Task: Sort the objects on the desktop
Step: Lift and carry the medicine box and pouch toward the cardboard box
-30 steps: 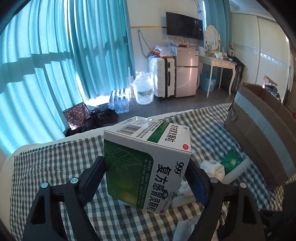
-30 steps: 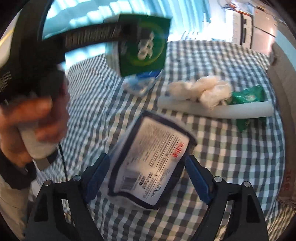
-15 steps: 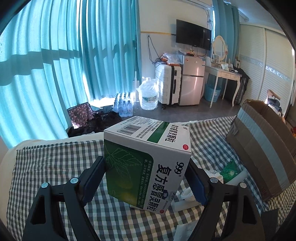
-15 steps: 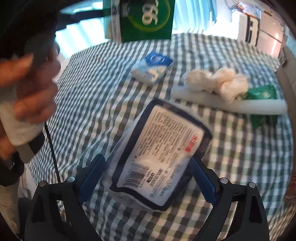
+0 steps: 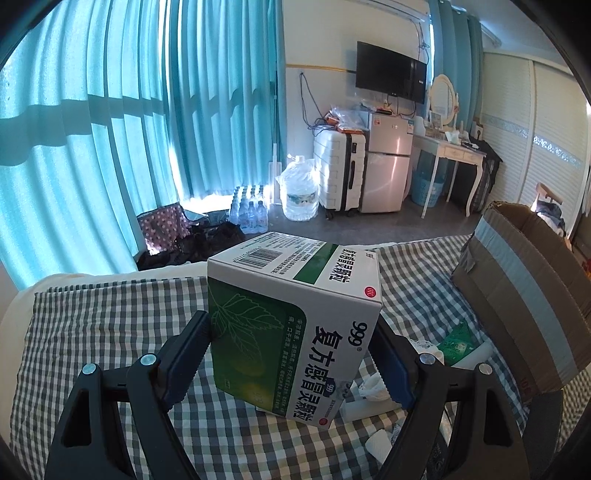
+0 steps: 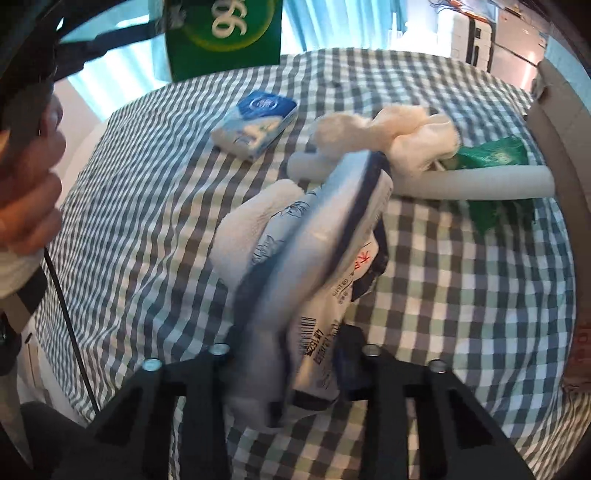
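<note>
My left gripper [image 5: 293, 354] is shut on a green and white medicine box [image 5: 291, 325] and holds it up above the checked tabletop. The same box [image 6: 225, 33] shows at the top of the right wrist view. My right gripper [image 6: 295, 354] is shut on a soft white and dark blue tissue pack [image 6: 314, 266], squeezed edge-on between the fingers. On the cloth lie a small blue tissue packet [image 6: 256, 125], crumpled white cloths [image 6: 391, 133], a white tube [image 6: 469, 181] and a green sachet [image 6: 495, 158].
An open cardboard box [image 5: 528, 295] stands on the table's right side; its wall [image 6: 561, 147] edges the right wrist view. The checked cloth [image 5: 110, 325] covers the table. Behind are teal curtains, a suitcase, a fridge and water bottles on the floor.
My right gripper has closed on the tissue pack, which now stands folded edge-on instead of flat. My left gripper has raised the medicine box a little higher.
</note>
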`<state>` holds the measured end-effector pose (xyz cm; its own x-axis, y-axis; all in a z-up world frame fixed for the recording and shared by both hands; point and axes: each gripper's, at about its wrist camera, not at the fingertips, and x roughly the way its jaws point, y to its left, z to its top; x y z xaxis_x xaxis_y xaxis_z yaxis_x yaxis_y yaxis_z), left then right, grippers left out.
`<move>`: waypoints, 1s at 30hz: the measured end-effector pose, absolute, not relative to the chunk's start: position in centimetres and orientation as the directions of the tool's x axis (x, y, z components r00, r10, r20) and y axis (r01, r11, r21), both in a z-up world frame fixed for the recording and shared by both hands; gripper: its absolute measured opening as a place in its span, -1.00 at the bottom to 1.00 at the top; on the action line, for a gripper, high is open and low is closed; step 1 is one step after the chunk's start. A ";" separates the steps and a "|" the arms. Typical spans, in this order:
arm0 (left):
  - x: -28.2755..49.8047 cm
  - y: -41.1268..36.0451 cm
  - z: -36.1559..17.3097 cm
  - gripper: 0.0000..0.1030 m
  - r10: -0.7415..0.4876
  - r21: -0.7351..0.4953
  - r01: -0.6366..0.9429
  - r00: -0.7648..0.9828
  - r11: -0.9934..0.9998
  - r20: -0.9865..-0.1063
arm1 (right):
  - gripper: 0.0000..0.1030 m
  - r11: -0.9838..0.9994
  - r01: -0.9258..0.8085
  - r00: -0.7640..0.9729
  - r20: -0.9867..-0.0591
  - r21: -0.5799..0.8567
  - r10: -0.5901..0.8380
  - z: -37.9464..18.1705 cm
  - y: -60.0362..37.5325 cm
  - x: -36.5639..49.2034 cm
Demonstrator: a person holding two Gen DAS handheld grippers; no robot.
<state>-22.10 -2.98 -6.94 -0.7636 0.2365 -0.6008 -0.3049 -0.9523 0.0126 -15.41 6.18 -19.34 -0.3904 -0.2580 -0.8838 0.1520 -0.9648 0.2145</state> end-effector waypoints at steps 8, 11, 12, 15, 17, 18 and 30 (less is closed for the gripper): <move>-20.3 -3.6 -5.3 0.65 0.204 -0.024 -0.230 -0.803 -0.973 -0.560 | -0.56 -0.972 0.133 -0.474 -0.850 0.191 -0.232 -16.3 8.9 -13.3; -19.9 -4.5 -4.4 0.65 0.183 -0.086 -0.163 -0.825 -0.983 -0.534 | -0.56 -0.976 0.135 -0.518 -0.827 0.171 -0.216 -14.3 9.7 -13.4; -19.8 -4.6 -4.0 0.65 0.181 -0.104 -0.148 -0.833 -0.983 -0.523 | -0.56 -0.977 0.134 -0.536 -0.817 0.166 -0.212 -13.7 9.9 -13.3; -19.0 -4.2 -3.0 0.65 0.165 -0.081 -0.144 -0.853 -0.986 -0.496 | -0.56 -0.981 0.135 -0.579 -0.792 0.142 -0.195 -11.7 10.9 -12.7; -18.4 -4.1 -2.5 0.65 0.152 -0.065 -0.138 -0.861 -0.988 -0.484 | -0.56 -0.984 0.132 -0.616 -0.767 0.120 -0.176 -10.3 11.4 -12.3; -18.1 -4.2 -2.2 0.65 0.157 -0.074 -0.139 -0.862 -0.988 -0.482 | -0.56 -0.985 0.131 -0.633 -0.755 0.113 -0.171 -9.7 11.7 -12.1; -14.7 -2.3 1.8 0.65 0.135 -0.025 -0.136 -0.913 -0.990 -0.386 | -0.56 -0.993 0.088 -0.774 -0.622 0.076 -0.116 -2.8 14.0 -11.0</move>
